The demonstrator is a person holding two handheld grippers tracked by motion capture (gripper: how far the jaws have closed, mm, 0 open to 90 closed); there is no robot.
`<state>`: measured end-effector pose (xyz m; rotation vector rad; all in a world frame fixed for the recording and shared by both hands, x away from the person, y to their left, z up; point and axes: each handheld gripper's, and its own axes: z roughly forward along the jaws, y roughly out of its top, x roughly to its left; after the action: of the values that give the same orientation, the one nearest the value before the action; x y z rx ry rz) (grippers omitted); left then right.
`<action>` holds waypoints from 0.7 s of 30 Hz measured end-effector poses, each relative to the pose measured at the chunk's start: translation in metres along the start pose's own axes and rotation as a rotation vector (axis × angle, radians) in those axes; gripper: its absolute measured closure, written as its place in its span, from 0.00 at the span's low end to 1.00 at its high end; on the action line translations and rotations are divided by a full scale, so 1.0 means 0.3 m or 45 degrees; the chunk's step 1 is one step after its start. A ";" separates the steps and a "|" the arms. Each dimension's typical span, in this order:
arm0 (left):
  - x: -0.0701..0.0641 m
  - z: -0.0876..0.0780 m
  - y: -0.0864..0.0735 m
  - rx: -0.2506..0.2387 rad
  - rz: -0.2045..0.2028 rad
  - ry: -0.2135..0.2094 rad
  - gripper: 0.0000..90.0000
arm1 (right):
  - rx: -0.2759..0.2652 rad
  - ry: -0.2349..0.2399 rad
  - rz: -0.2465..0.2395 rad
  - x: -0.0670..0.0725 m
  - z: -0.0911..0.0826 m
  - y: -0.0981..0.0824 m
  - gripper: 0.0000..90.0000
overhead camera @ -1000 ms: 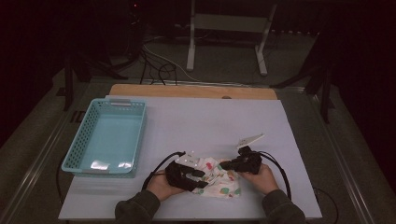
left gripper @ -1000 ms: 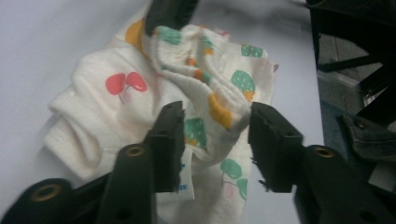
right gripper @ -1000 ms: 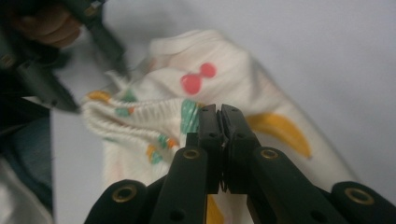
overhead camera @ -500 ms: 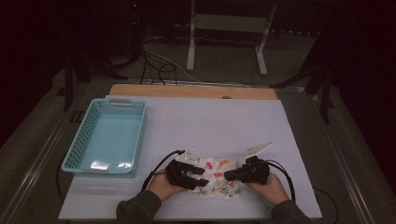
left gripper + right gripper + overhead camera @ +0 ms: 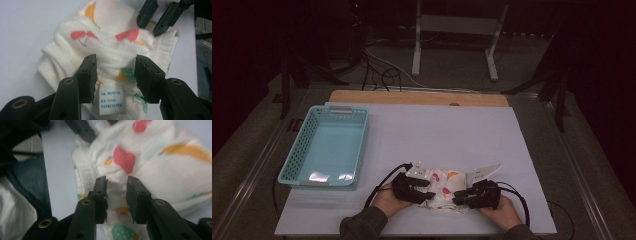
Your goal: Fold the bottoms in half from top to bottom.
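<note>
While the small white cotton garment printed with red, orange and green fruit (image 5: 444, 190) lies bunched near the front edge of the white table sheet (image 5: 447, 135), right of the turquoise plastic basket (image 5: 326, 148), the work looks like folding it, and the next move probably calls for a fresh grip on an edge to lay it flat or double it over. On that garment's left end, the left gripper (image 5: 115, 72) stands about half open, straddling the cloth above the white care label (image 5: 111, 99) without pinching it. At the garment's right end, the right gripper (image 5: 117, 191) has just been opening, its jaws narrowly apart with a ridge of cloth between them, seemingly released.
</note>
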<state>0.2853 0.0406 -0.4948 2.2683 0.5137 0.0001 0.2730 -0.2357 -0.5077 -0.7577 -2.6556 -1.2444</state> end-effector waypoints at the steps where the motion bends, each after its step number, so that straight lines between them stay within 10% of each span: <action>1: -0.001 -0.006 0.005 -0.017 -0.005 0.007 0.59 | -0.026 -0.009 0.000 0.003 -0.005 0.003 0.72; 12: -0.030 0.055 -0.018 0.039 -0.030 0.042 0.45 | -0.043 -0.120 -0.069 0.039 0.028 -0.017 0.52; 21: -0.053 0.057 -0.037 0.073 0.085 0.159 0.44 | -0.029 -0.167 -0.114 0.060 0.029 -0.058 0.48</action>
<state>0.2692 0.0295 -0.5118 2.3510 0.5088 0.1634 0.2499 -0.2317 -0.5199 -0.7569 -2.8136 -1.2908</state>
